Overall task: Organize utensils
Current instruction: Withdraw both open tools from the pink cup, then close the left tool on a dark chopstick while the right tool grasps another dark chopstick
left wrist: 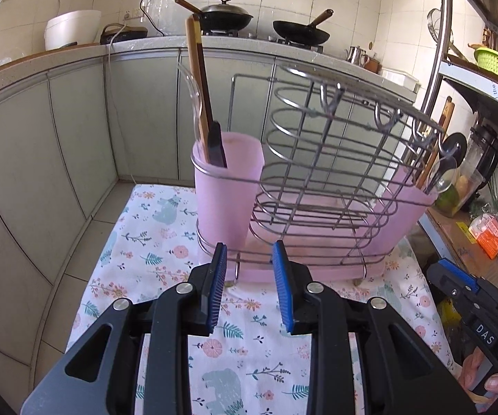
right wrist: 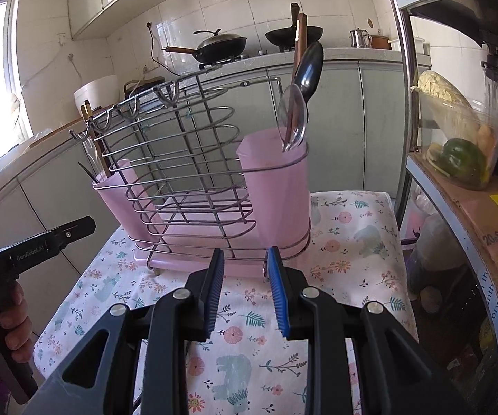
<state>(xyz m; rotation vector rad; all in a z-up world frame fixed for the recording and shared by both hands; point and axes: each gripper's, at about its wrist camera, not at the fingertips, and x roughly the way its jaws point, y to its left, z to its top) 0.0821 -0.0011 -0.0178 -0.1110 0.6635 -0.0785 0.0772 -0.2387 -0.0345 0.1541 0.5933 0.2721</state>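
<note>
Both grippers, left [left wrist: 249, 290] and right [right wrist: 245, 294], stand spread and empty; ahead, utensils [right wrist: 299, 103] already sit in the rack's [left wrist: 318, 173] pink cups, task apparently near complete.

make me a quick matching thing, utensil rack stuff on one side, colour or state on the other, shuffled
Things:
1. wire rack
2. cup
3. left gripper
4. tablecloth

Descriptions:
A. floral print
B. open, holding nothing
C. bare metal
D. pink, holding chopsticks

Pairs: 1-C, 2-D, 3-B, 4-A
</note>
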